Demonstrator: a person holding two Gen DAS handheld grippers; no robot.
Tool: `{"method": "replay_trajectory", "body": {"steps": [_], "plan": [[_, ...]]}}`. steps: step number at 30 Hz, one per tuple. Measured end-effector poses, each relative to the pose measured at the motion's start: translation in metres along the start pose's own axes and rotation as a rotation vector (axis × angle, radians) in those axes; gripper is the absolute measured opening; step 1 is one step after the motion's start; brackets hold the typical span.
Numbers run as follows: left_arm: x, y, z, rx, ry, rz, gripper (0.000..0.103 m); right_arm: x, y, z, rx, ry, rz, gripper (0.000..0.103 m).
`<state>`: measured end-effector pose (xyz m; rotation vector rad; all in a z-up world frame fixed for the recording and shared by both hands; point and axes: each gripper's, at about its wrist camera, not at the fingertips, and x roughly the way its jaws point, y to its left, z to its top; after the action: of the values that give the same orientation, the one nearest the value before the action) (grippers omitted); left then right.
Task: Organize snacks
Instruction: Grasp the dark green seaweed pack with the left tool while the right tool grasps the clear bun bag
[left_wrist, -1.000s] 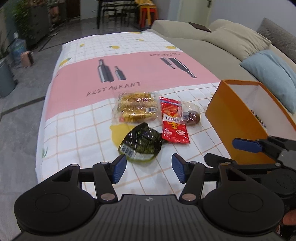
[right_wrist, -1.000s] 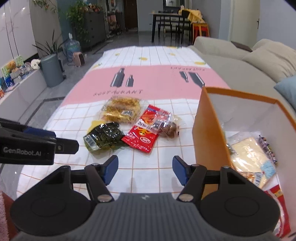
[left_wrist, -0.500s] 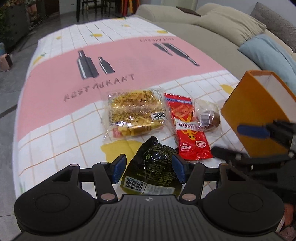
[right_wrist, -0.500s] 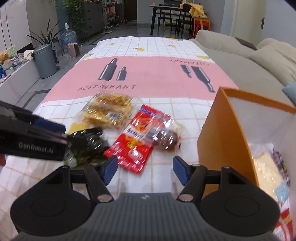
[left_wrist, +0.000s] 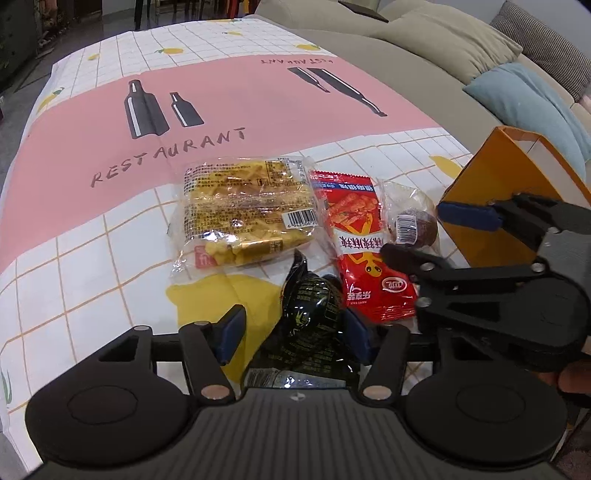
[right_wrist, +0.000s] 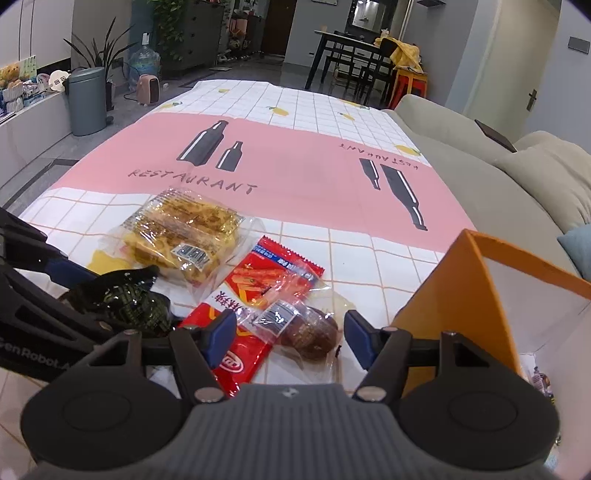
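Table's covered with a checked tablecloth (right_wrist: 332, 122) with a pink band, bottle drawings and "RESTAURANT" lettering. A beige sofa (right_wrist: 491, 177) runs along its right edge, with a grey bin (right_wrist: 86, 99) and a dining set off on the far side of the room.

The snacks sit near the table's near edge: yellow noodle pack (left_wrist: 247, 218), red packet (left_wrist: 362, 247), brown wrapped cake (right_wrist: 306, 328) and dark green pouch (left_wrist: 314, 314), with the orange box (right_wrist: 465, 295) beside them to the right.

Since a second ago both grippers have dropped in close. The left gripper (left_wrist: 293, 334) now straddles the pouch, jaws closing but not pinching yet. The right gripper (right_wrist: 290, 338) stands apart around the cake and the red packet's end, not touching either.
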<state>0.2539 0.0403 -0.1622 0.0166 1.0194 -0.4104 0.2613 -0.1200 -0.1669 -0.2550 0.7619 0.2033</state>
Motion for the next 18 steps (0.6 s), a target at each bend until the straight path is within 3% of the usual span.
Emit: {"method": "replay_trajectory", "body": {"steps": [3, 5, 12, 15, 18], "plan": [[0.0, -0.003, 0.0, -0.012, -0.006, -0.019, 0.045, 0.008, -0.003, 0.0, 0.035, 0.02, 0.019, 0.064], [0.0, -0.006, -0.001, -0.023, -0.009, -0.016, 0.04, 0.012, -0.002, 0.0, 0.046, 0.024, 0.016, 0.064], [0.002, -0.007, 0.001, -0.087, -0.017, 0.007, 0.04, 0.021, -0.006, 0.0, 0.087, 0.046, 0.025, 0.061], [0.003, -0.011, 0.0, -0.096, -0.019, 0.021, 0.04, 0.022, -0.013, 0.0, 0.147, 0.069, 0.075, 0.046], [0.001, -0.012, -0.001, -0.126, -0.018, 0.03, 0.04, 0.02, -0.012, 0.001, 0.148, 0.08, 0.061, 0.033]]}}
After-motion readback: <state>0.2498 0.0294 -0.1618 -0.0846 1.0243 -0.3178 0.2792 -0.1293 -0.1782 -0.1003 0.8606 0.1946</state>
